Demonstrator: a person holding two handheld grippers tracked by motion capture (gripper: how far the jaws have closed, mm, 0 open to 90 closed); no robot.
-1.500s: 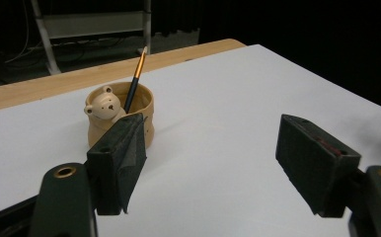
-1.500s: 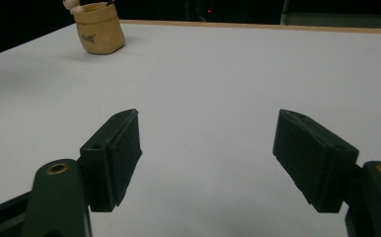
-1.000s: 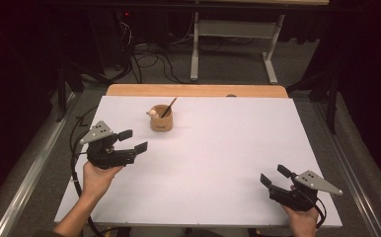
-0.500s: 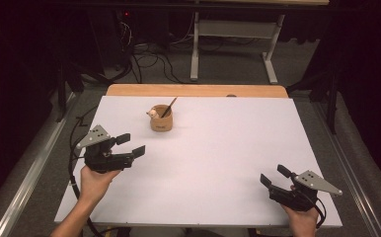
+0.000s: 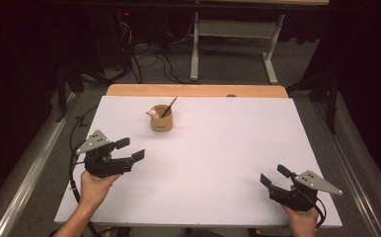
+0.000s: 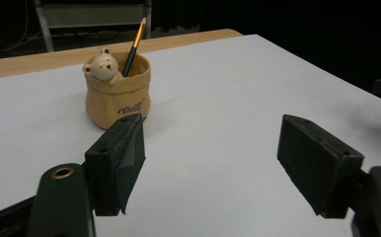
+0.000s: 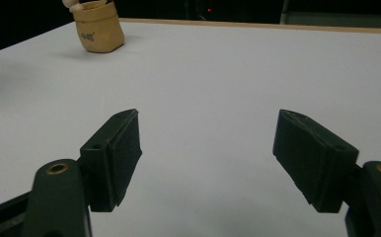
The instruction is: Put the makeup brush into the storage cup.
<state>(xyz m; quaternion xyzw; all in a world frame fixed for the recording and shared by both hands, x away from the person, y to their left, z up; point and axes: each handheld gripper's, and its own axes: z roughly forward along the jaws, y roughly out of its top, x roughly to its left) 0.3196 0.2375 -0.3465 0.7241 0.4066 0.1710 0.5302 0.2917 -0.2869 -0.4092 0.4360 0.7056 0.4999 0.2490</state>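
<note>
Jaws of both the left gripper [image 5: 132,149] and right gripper [image 5: 273,176] gape wide, gripping nothing above the table [image 5: 218,148].

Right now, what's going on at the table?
A person holds a gripper in each hand over the white table. The left gripper is open, empty, pointed toward the tan bear pot, which stands apart from it with a pencil leaning inside. The right gripper sits open and empty near the front right corner. Nothing is grasped yet.
</note>
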